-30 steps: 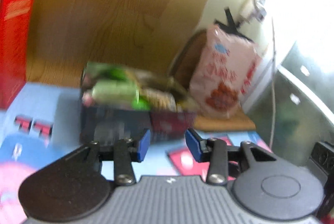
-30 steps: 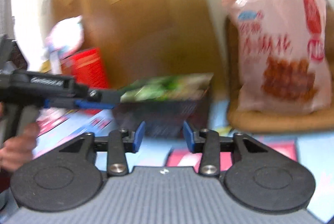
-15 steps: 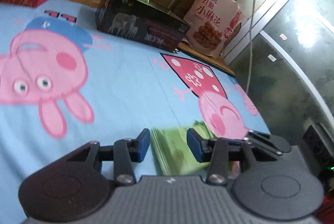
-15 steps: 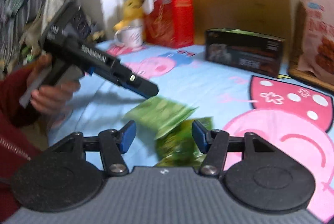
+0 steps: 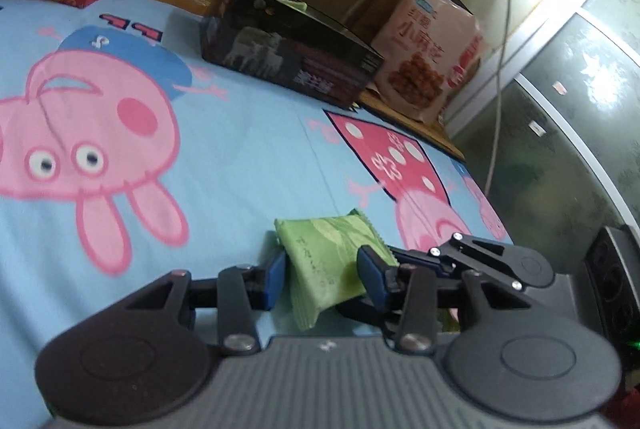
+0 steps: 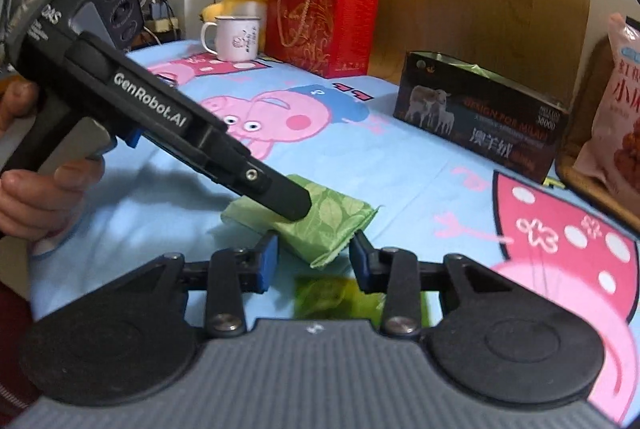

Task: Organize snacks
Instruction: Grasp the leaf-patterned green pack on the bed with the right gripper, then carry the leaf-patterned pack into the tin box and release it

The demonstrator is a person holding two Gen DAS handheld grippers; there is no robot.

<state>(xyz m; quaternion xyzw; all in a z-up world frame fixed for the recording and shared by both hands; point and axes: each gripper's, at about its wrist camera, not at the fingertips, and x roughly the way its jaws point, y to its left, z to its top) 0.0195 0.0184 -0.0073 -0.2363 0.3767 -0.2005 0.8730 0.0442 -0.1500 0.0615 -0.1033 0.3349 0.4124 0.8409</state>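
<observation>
Green snack packet (image 5: 326,261): a small pillow-shaped foil or plastic sachet with a leaf print and crimped, saw-toothed end seals; it is judged light, soft and easily crushed, with a slick film surface.
Place of the packet: it is seen low in the middle of the left wrist view, between the blue pads of the left gripper (image 5: 322,279), tilted up off the bed sheet (image 5: 240,149).
Left gripper: its jaws are spread to either side of the packet; whether the pads press on it cannot be told.
Right gripper (image 6: 314,263): its jaws are held apart and nothing is clamped; the packet's crimped end lies just ahead of them at 12 o'clock.
Second green packet (image 6: 324,295): a blurred, glossy wrapper is seen under the right gripper, at 6 o'clock from the first.
Where to take hold: the padded middle is judged best, pinched lightly across the flat faces; the crimped seal is thin and may slip.
Dark box (image 5: 288,65): stiff printed cardboard, open on top, at 12 o'clock on the sheet, judged the likely destination.
Pink snack bag (image 5: 430,49): puffy film, upright at 1 o'clock beside the box.
Bed sheet: soft blue cotton with pink cartoon pigs.
</observation>
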